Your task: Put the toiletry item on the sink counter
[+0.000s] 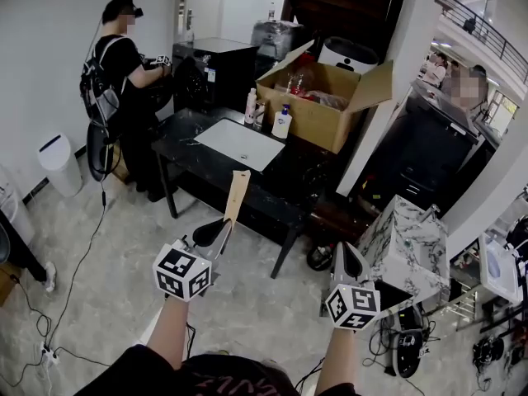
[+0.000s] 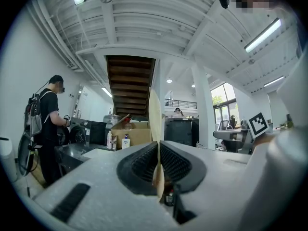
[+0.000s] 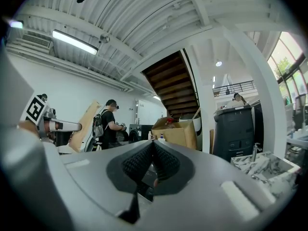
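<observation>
Over by the wall a long dark surface (image 1: 186, 143) carries a white mat (image 1: 239, 143) and, at its far end, an open cardboard box (image 1: 318, 118). Another person (image 1: 124, 64) with a backpack stands at its left end, back turned, with a white bin (image 1: 59, 163) on the floor nearby. To the right, well apart from the dark surface, sits the marble-patterned sink unit (image 1: 404, 238); its top is bare apart from a tap.

Both grippers are held low over the pale floor, between the two. The left gripper (image 1: 224, 225) is clamped on the lower end of a flat tan item (image 1: 238, 192), a thin slab that rises from the jaws and leans towards the dark surface; edge-on it shows as a narrow pale strip (image 2: 154, 114) pinched between the ribbed pads. The right gripper (image 1: 346, 258) is closed with nothing between its jaws, its tip just beside the sink unit's near corner.

Two small bottles, one white (image 1: 250, 106) and one pump bottle (image 1: 282, 122), stand in front of the box
</observation>
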Demonstrator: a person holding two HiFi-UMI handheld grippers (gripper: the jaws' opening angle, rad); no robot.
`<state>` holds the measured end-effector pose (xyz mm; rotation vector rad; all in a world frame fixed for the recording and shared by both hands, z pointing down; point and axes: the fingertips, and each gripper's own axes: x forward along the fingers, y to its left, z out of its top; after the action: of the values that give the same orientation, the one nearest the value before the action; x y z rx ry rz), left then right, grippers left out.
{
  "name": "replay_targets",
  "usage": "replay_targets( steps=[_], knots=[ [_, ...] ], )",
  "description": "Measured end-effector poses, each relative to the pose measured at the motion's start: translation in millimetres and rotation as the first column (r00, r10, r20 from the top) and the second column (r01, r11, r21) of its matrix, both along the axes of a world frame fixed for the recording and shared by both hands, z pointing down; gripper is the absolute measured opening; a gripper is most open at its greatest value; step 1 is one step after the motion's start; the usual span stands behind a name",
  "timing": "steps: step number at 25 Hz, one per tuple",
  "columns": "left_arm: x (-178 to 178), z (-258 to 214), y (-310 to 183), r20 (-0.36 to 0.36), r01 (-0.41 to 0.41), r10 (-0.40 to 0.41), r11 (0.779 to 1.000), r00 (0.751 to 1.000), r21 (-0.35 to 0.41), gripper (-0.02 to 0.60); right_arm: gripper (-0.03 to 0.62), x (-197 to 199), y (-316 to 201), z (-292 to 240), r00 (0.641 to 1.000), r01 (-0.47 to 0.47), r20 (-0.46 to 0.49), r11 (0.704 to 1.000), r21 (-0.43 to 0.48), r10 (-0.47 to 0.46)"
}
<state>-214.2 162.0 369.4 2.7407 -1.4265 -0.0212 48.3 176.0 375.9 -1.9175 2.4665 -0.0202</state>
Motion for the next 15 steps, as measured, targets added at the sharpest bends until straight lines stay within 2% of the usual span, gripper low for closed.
replay_targets(
  steps=[8, 15],
  knots=[
    [-16, 11, -4, -0.010, -0.027, 0.026, 1.000, 1.000, -0.015, 0.018, 0.012, -13, 4, 8, 1.000, -0.026, 0.001, 1.000, -0.016, 0.026],
    [-11, 13, -21, -0.006, -0.038, 0.038, 0.999, 0.999, -0.005, 0.018, 0.012, -13, -13, 7, 0.999, -0.021, -0.024, 1.000, 0.006, 0.022]
  ],
)
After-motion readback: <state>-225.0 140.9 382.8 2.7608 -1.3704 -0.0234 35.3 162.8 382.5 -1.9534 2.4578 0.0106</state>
